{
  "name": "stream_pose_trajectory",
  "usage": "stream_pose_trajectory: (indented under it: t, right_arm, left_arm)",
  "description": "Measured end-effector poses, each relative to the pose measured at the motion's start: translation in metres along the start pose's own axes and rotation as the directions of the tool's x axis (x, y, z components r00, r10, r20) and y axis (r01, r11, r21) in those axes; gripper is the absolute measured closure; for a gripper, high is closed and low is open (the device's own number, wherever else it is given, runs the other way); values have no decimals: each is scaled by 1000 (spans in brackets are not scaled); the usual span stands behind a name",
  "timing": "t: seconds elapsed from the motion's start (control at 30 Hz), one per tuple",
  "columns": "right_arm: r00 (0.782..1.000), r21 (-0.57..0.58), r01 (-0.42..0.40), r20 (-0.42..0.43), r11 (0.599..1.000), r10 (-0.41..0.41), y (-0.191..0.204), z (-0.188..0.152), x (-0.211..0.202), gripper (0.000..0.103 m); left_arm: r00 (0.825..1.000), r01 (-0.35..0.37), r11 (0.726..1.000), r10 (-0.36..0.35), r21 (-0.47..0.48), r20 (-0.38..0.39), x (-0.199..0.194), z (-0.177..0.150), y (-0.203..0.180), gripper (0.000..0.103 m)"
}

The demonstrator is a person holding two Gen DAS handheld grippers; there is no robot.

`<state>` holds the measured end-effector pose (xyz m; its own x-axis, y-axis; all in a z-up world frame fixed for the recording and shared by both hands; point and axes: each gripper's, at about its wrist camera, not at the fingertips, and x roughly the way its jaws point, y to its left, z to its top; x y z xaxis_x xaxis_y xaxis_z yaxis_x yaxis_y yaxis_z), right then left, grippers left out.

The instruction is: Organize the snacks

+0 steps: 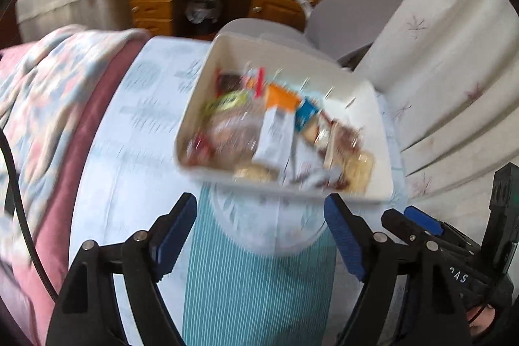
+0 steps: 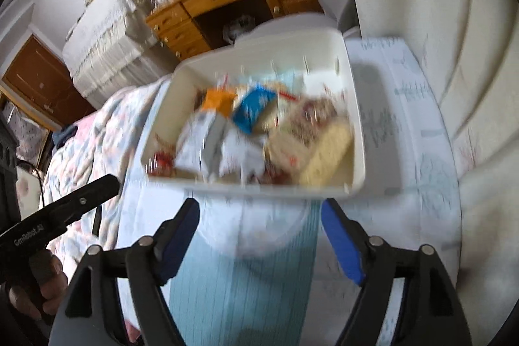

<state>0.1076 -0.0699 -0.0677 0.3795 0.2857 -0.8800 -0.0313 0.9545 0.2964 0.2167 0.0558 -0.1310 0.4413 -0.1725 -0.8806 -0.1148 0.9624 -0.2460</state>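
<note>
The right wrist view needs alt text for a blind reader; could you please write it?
A white bin full of blurred snack packets sits on a paper-covered table, just beyond the open right claw. A wooden desk stands behind.

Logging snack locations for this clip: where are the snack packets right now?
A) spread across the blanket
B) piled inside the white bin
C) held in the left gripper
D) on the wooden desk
B: the blurred packets lie heaped within the walls of the white bin, and both the left gripper and the right gripper are open with nothing between the fingers.
</note>
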Motion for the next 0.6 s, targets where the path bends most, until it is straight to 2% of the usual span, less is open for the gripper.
stream_pose_trajectory:
  t: [0.1, 0.27, 0.43, 0.6]
  right_arm:
    - [997, -2, 15, -69, 1000, -15, -4, -25, -2, 17]
    - [988, 29, 61, -141, 998, -56, -3, -66, -16, 13]
    - [989, 53, 98, -112, 994, -92, 14, -102, -49, 9]
    - [990, 73, 120, -78, 990, -115, 37, -126, -89, 8]
  left_arm:
    - [999, -39, 998, 38, -40, -21, -13, -34, 8, 22]
    - [997, -46, 997, 43, -63, -57, -40, -76, 20, 22]
    - [997, -55, 998, 57, 36, -59, -72, -96, 20, 22]
    - [999, -27, 989, 31, 145, -24, -111, -106, 10, 22]
